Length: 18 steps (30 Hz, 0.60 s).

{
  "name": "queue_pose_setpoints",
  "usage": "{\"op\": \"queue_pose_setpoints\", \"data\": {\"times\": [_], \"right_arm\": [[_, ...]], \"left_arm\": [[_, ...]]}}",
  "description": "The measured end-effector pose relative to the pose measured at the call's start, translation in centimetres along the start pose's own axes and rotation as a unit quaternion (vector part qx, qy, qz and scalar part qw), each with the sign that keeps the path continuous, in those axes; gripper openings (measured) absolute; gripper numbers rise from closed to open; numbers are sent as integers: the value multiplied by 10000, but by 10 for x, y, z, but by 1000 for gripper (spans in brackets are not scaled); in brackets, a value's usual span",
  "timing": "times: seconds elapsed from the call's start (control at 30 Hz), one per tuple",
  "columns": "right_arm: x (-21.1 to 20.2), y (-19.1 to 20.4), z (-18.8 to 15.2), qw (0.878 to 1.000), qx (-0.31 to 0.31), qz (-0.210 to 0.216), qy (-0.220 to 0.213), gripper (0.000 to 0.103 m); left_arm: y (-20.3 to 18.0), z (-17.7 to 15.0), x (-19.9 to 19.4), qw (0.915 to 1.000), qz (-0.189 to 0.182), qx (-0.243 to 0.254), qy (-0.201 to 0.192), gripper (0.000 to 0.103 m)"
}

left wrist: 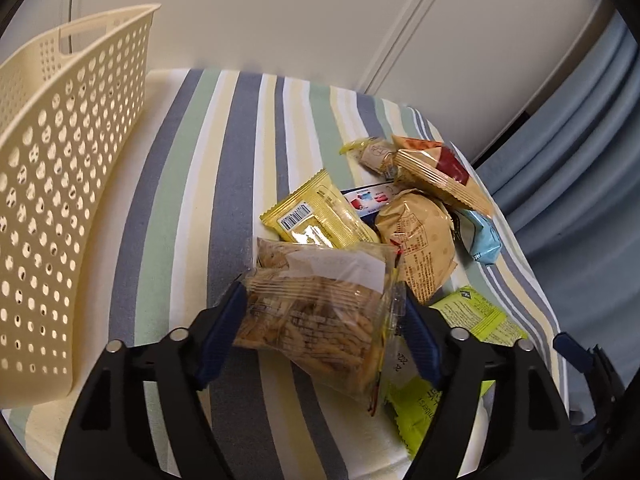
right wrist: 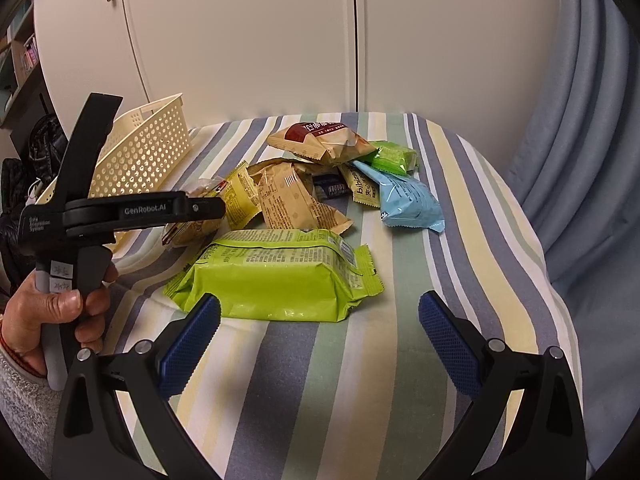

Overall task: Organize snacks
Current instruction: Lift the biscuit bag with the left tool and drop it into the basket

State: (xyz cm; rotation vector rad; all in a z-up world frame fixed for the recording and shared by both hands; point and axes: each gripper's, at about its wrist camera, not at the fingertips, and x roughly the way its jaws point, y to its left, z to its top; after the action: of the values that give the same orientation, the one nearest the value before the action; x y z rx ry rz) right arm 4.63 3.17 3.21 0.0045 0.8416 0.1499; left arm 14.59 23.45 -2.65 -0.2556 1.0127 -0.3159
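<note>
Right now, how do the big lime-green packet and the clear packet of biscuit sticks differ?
The lime-green packet is opaque; the clear packet shows its sticks. The green one lies on the striped cloth untouched, while the clear one is clamped in the left tongs. Both are sealed snack wrappers.

Home bedroom (wardrobe doors [right wrist: 248, 32], curtain [right wrist: 580, 120])

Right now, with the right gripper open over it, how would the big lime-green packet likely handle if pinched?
The lime-green packet looks puffy with glossy film, so the right gripper may slip or dent it. Its blocky shape suggests stacked contents, probably fairly stiff and unlikely to roll. Crimped ends would likely flop.
</note>
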Motion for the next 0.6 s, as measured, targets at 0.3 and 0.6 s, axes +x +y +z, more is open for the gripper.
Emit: {"op": "queue_pose_setpoints", "data": {"times": [0.3,0.6], "right_arm": [[-1,-3,-2,10000,25,9,14,98],[-2,-3,-1,10000,5,-27,14,98]], "left_arm": [[1,8,24,9985,197,28,510,95],[2,8,7,9998,154,105,88,63]]}}
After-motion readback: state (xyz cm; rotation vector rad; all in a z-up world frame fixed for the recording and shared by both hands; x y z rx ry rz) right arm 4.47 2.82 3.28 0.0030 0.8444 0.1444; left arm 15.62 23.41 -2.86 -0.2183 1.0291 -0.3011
